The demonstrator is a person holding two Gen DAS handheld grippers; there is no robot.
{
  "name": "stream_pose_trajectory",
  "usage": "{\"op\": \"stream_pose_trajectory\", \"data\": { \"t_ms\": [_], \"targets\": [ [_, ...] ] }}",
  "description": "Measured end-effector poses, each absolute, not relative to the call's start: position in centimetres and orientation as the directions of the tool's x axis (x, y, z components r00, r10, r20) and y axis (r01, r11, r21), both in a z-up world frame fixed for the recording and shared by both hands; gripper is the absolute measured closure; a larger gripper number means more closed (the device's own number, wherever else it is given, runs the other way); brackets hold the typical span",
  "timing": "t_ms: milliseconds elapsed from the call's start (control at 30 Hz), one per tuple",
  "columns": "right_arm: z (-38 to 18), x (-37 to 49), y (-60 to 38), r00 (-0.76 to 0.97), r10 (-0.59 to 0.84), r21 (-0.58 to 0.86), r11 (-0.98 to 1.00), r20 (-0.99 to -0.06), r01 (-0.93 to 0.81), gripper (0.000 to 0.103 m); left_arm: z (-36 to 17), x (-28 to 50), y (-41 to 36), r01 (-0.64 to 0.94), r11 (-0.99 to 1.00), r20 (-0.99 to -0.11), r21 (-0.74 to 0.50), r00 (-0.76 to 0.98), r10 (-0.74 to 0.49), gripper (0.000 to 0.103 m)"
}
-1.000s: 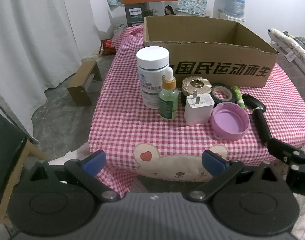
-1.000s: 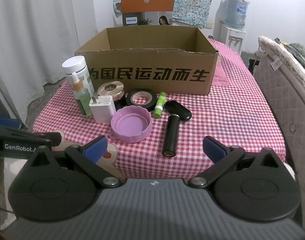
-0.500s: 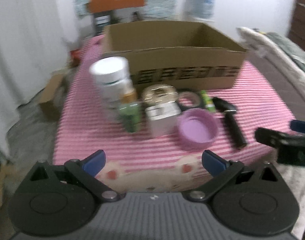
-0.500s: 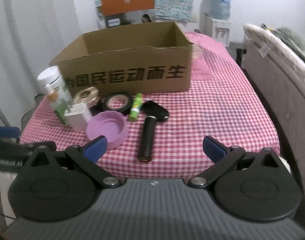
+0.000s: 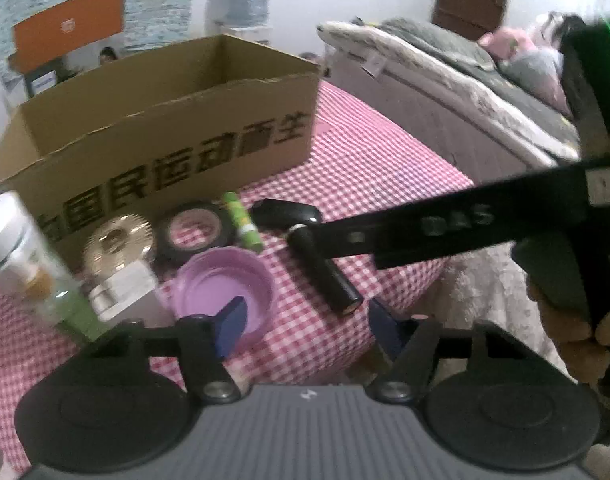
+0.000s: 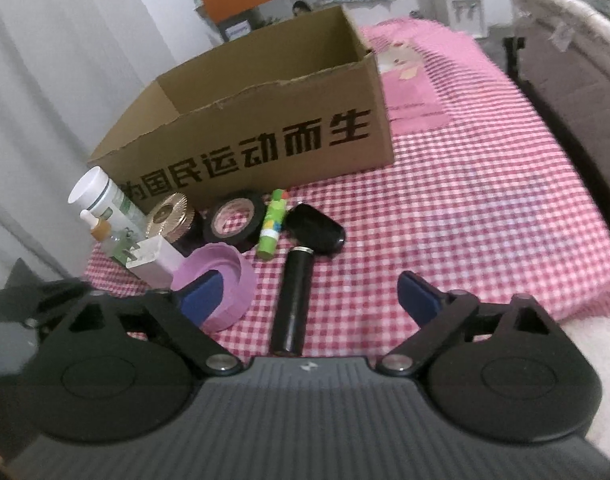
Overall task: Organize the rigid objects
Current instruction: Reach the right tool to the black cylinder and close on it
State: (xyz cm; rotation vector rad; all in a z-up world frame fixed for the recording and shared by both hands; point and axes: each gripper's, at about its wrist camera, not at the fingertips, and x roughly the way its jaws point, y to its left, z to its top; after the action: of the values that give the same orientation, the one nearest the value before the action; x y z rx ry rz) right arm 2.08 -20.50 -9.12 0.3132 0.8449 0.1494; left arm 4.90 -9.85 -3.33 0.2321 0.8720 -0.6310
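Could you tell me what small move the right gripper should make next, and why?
Probably ease the right gripper forward and down until its pads straddle the black handled tool. Its jaws are closing with nothing gripped yet, and that tool lies on the checked cloth pointing straight at it, apart from the purple lid. The cardboard box stands open just behind.

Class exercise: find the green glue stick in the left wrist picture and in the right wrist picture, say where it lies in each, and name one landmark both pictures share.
Left wrist view: the green glue stick lies left of centre, between the black tape roll and the black roller tool.
Right wrist view: it lies left of centre, again between the tape roll and the roller tool.
Shared landmark: the cardboard box behind it.
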Motion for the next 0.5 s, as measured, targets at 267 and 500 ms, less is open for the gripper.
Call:
{"op": "stream_pose_trajectory", "data": {
  "t_ms": [267,500],
  "targets": [
    [-11.1,4.9,-20.5,0.559,0.330,0.363,0.930,-0.760,-0.055,0.056,-4.6,5.7,-12.9,0.665,0.747,-0.802,-0.019,0.436,-0.408,0.056],
    [-12.2,6.2,-20.7,0.516,0.379,0.404,0.912,-0.768,-0.069,0.074,-5.9,7.1,-14.2,0.657,0.754,-0.836,0.004,0.416,-0.358,0.062]
  ]
}}
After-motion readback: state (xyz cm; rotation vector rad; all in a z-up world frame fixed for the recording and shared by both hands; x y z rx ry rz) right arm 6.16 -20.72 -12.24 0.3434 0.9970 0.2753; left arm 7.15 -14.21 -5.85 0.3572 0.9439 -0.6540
